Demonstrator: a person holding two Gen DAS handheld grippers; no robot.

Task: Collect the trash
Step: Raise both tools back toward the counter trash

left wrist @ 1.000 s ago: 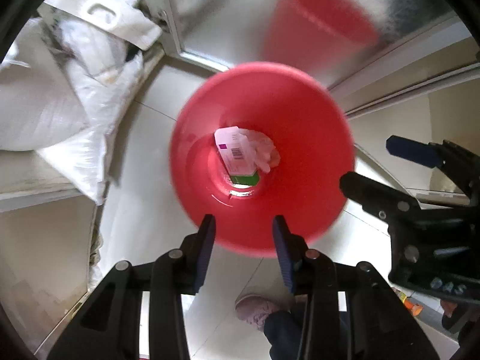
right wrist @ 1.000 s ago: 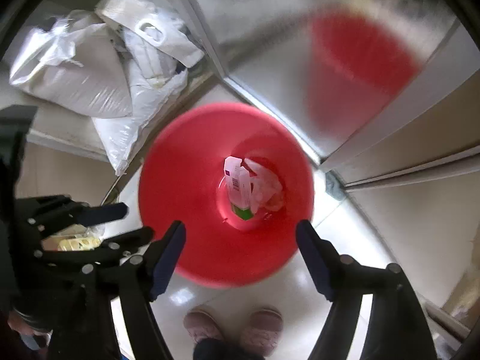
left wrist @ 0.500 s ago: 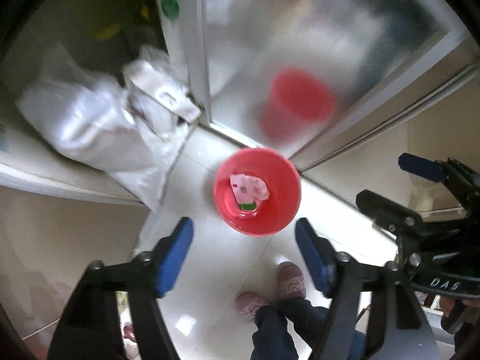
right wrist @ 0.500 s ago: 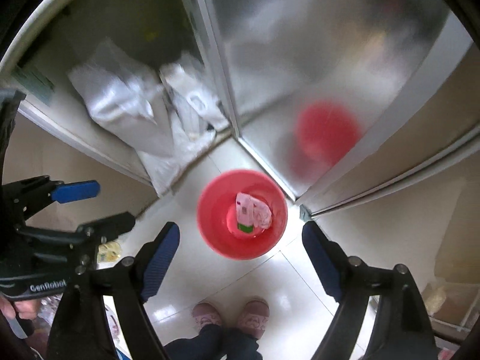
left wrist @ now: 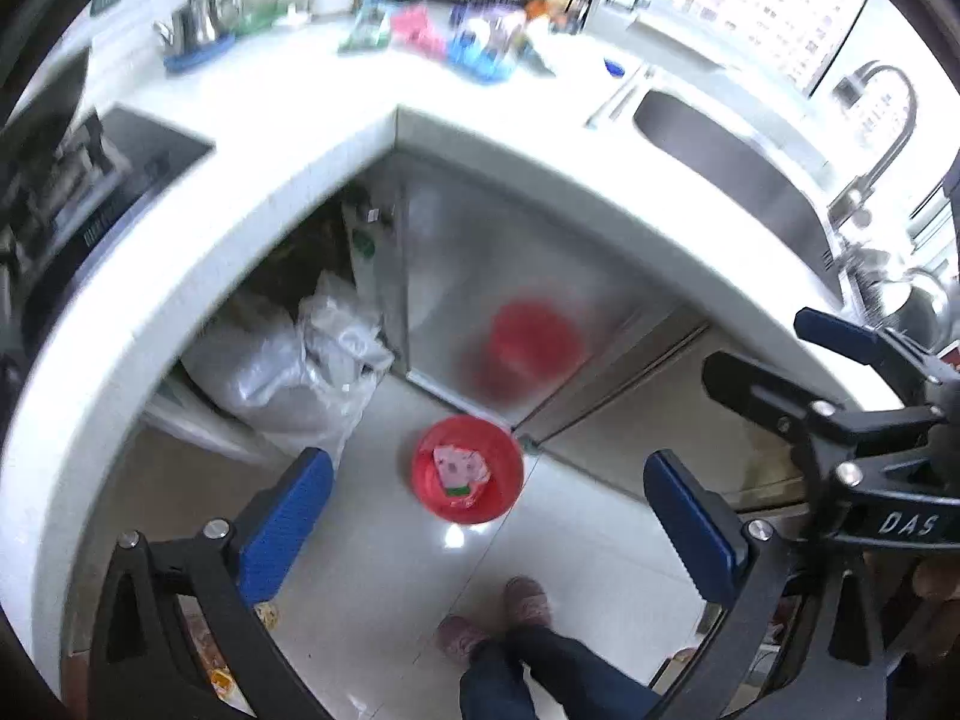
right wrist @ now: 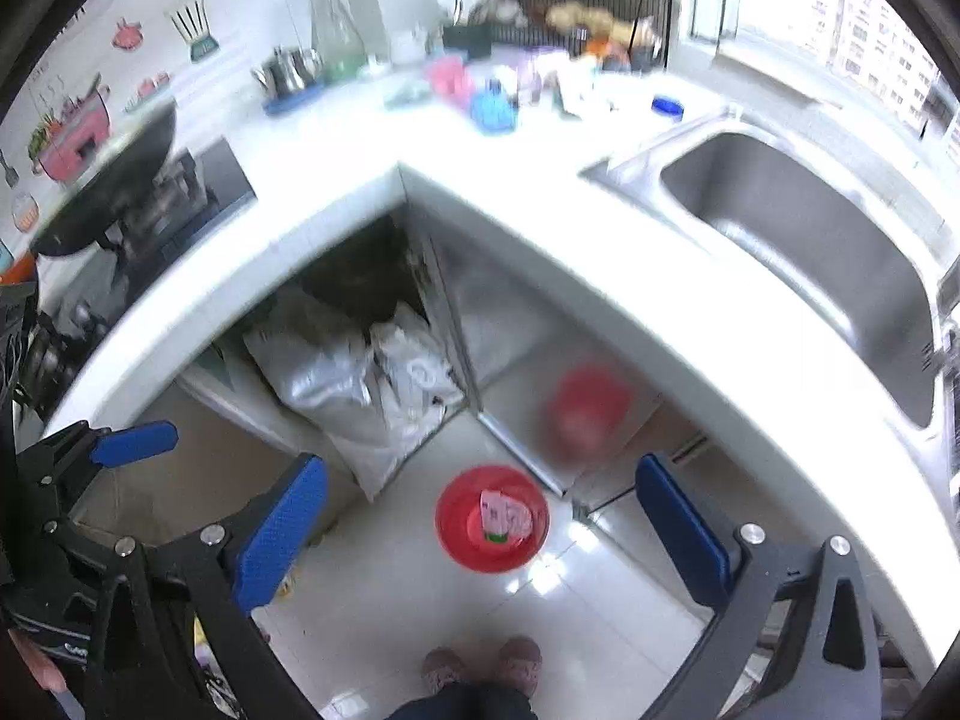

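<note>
A red bin (left wrist: 467, 469) stands on the tiled floor far below, also in the right wrist view (right wrist: 492, 518). It holds a pink and white carton with a green end (left wrist: 459, 469) (right wrist: 504, 517). My left gripper (left wrist: 489, 516) is open and empty, high above the bin. My right gripper (right wrist: 480, 516) is open and empty too, beside the left one. The right gripper shows at the right of the left wrist view (left wrist: 840, 384); the left gripper shows at the left of the right wrist view (right wrist: 120, 462).
A white L-shaped counter (left wrist: 336, 138) carries blurred colourful items at the back (left wrist: 474, 42), a steel sink (right wrist: 810, 240) at right and a hob with a pan (right wrist: 114, 180) at left. White bags (left wrist: 300, 360) fill the open cabinet. My feet (right wrist: 480, 663) are on the floor.
Both grippers have risen far up from the bin's mouth. The bin now looks small and the counter has come into view. The left gripper has opened wide.
</note>
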